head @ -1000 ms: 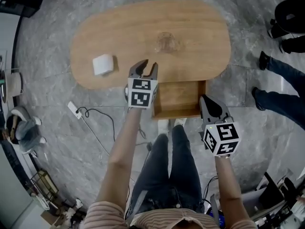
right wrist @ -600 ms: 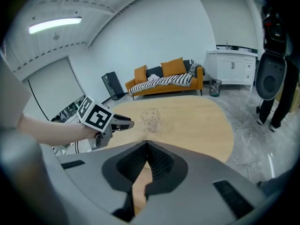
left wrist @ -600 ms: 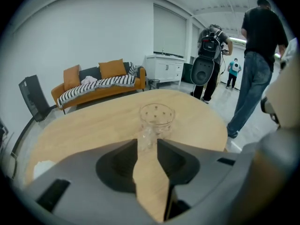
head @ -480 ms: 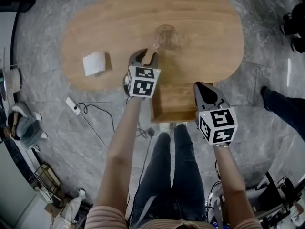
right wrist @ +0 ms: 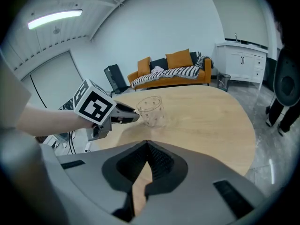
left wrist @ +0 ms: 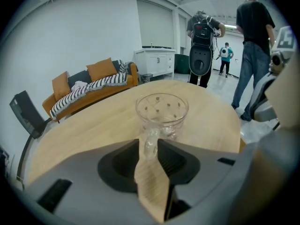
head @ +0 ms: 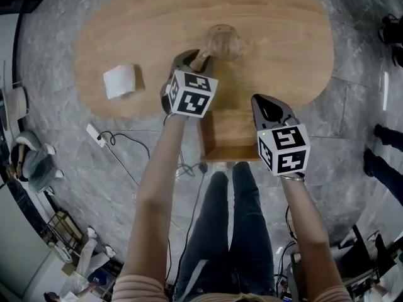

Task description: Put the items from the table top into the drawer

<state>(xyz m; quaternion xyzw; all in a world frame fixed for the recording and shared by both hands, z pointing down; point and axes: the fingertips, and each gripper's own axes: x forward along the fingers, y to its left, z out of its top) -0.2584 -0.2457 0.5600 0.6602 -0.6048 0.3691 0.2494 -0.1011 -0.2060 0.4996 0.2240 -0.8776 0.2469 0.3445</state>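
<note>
Head view, table [head: 283, 49]: oval wooden top over a grey marbled floor.
Head view, glass cup [head: 221, 41]: clear and upright, near the middle of the table top.
Head view, white item [head: 119, 81]: on the left part of the table, well apart from the glass cup.
Head view, drawer [head: 230, 154]: pulled out under the table's near edge.
Head view, left gripper [head: 194, 56]: its tips are just beside the near-left side of the glass cup.
Head view, right gripper [head: 263, 104]: over the right side of the drawer.
Left gripper view, jaws: slightly spread and just been opening. The cup's handle stands at the mouth of the gap, with no pad seen pressing on it.
Left gripper view, background: an orange sofa [left wrist: 93, 83] and people standing beyond the table.
Right gripper view, jaws: tips pressed together with nothing between them.
Right gripper view, ahead: the glass cup stands on the table, with the left gripper's tips beside it.
</note>
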